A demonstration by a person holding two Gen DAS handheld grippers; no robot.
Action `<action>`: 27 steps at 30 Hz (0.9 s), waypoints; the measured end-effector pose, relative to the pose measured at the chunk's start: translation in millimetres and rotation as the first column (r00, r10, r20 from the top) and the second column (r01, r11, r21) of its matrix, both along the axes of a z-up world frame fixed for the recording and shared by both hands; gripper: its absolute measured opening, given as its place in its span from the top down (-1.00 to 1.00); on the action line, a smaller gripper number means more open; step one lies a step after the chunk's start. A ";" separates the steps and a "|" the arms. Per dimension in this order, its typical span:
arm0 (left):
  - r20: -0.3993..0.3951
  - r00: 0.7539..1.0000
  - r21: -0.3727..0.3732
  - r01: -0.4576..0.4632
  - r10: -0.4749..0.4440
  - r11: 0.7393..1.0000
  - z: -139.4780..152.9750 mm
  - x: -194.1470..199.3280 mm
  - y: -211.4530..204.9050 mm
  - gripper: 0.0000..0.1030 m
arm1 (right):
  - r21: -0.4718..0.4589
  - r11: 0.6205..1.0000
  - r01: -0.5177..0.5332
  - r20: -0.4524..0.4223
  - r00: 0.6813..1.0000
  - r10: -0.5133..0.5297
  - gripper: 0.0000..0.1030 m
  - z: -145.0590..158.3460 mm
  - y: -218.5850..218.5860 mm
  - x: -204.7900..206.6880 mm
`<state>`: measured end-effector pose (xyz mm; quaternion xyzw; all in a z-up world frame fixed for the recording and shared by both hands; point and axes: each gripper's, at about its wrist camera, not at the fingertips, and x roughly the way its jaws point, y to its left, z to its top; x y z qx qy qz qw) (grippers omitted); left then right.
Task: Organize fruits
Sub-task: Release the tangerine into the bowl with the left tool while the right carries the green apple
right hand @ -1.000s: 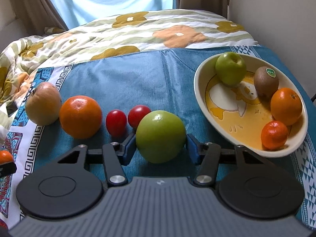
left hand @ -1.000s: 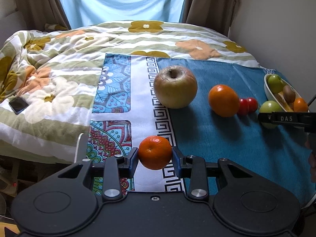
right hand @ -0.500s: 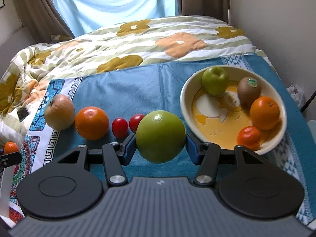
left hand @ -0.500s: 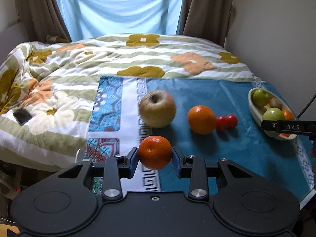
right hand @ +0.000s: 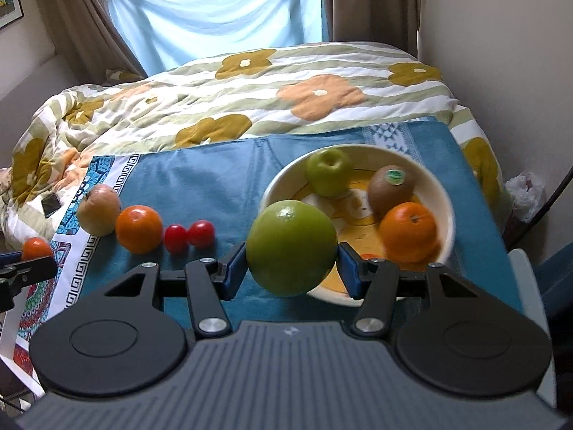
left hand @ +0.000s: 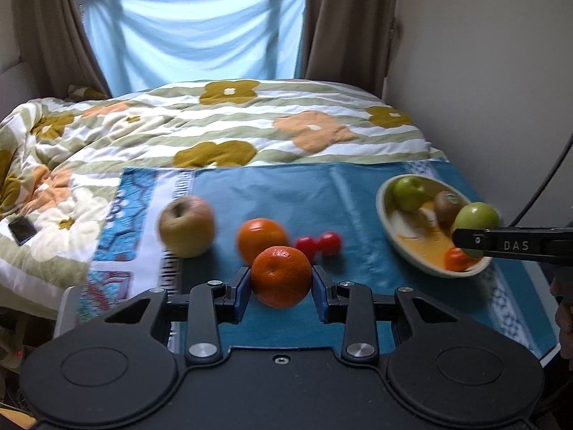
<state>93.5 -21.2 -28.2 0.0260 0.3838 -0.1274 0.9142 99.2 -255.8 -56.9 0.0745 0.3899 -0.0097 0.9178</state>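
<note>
The right gripper (right hand: 292, 249) grasps a lime (right hand: 292, 247), the left (left hand: 281, 277) a mandarin (left hand: 281, 276); the lime, probably above the crowded bowl (right hand: 444, 197), may roll out.

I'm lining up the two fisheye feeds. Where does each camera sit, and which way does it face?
Left wrist: behind the left gripper holding the mandarin, facing bed and window; right gripper enters at right.
Right wrist: behind the right gripper holding the green fruit, above the bowl; left gripper at left edge.
Shared: bowl, both fruits, blue cloth.

Floral quilt (left hand: 222, 132) on bed; brown curtains (left hand: 343, 21), blue-draped window (left hand: 193, 32), beige wall (left hand: 483, 71).
</note>
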 end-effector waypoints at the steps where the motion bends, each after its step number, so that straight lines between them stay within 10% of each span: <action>1: 0.003 1.000 0.000 0.005 -0.005 1.000 0.9 -0.7 -8.4 0.23 | 0.001 1.000 -0.003 0.002 1.000 0.003 -0.34 1.0 -7.1 -0.9; 27: -0.047 0.985 0.052 0.171 -0.169 0.984 -59.9 50.6 -182.9 0.23 | 0.013 1.000 -0.027 -0.006 1.000 0.027 -0.34 -19.8 -138.9 26.9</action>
